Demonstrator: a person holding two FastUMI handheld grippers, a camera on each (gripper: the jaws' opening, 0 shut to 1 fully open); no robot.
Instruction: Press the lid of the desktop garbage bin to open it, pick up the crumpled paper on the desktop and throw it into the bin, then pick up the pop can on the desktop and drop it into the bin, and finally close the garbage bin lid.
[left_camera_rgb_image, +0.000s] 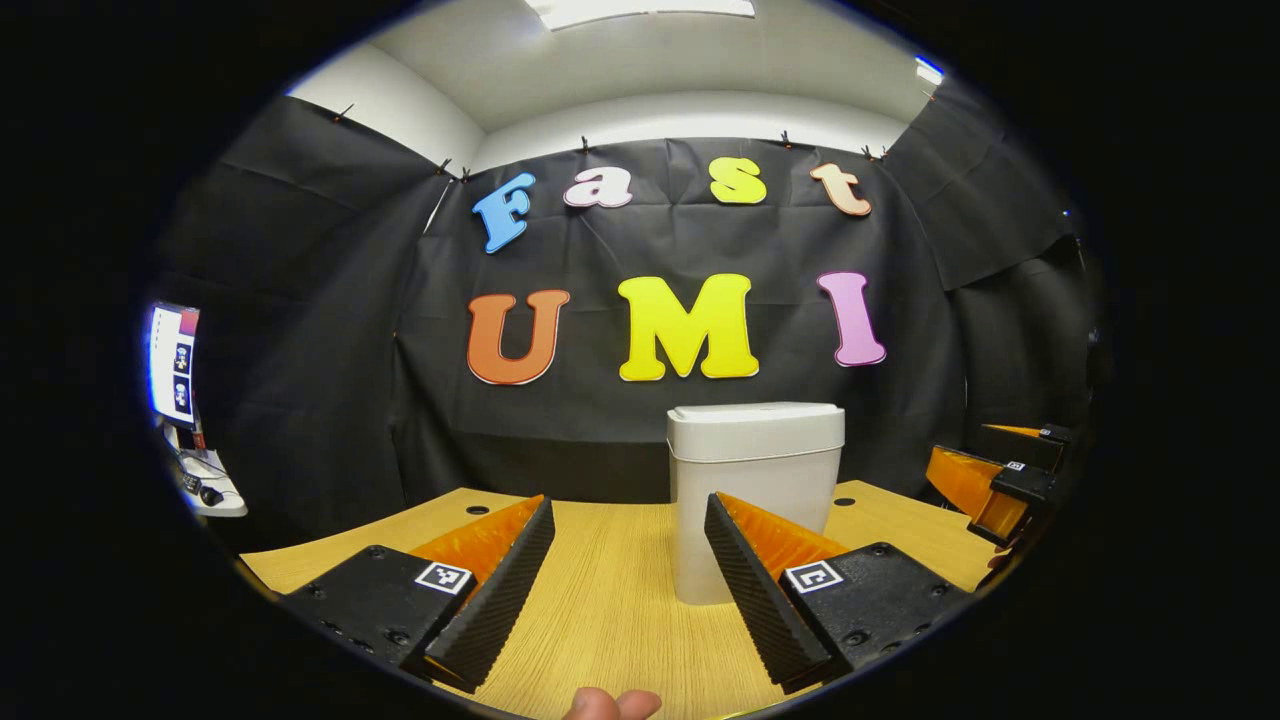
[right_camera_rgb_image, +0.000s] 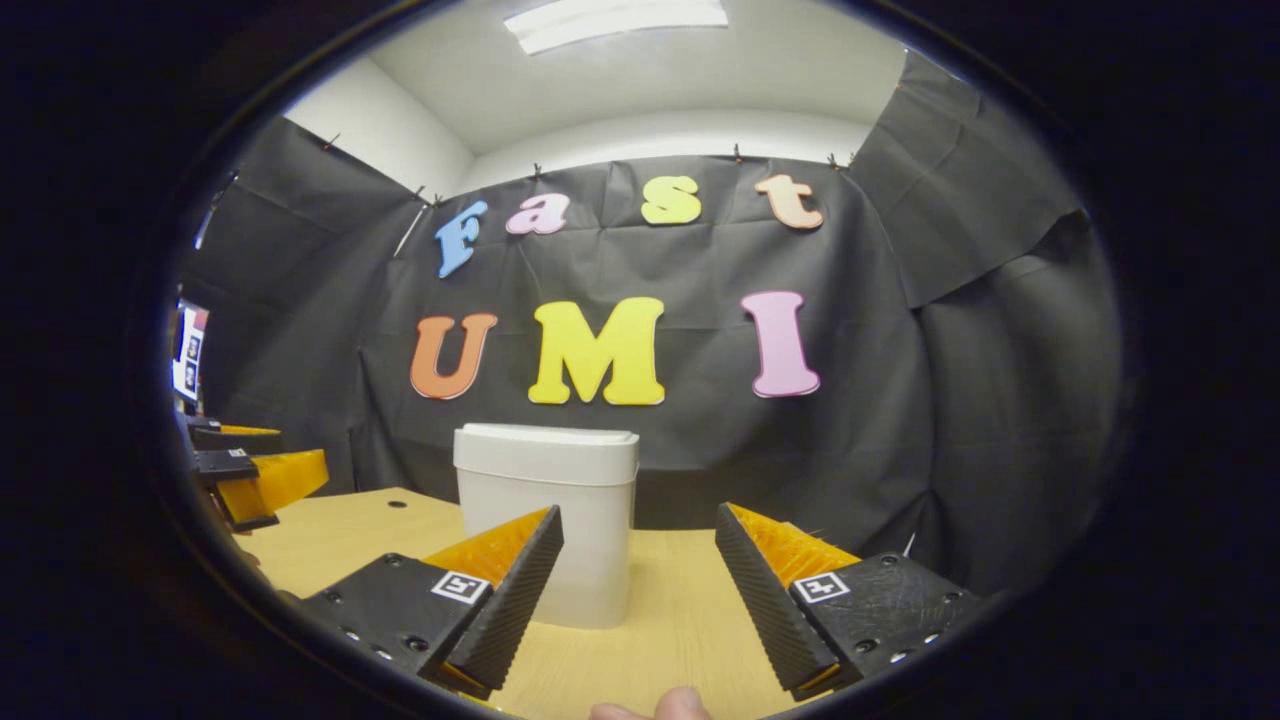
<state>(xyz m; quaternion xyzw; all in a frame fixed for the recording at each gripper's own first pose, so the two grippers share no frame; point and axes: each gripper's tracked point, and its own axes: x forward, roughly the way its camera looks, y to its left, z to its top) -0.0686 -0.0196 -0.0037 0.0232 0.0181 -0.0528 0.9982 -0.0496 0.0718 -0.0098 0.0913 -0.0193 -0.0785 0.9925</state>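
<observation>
Bench of pale wood grain carries the garbage bin, upright near the back edge against the black cloth wall, lid down and flush, so judged at the first step: press to open. Left tongs spread wide, empty, bin just ahead and slightly right of their line; right tongs also wide, empty, bin ahead and left of centre there. Right tongs also seen at the far right edge of the left gripper view, well apart from the bin. To press well: bring one finger tip down on the lid top, push straight down and release, keeping the light bin from sliding. Crumpled paper and pop can not located on the visible bench; possibly below the camera's field. Monitor at far left, clear of the work. Nothing stands between either tongs and the lid
</observation>
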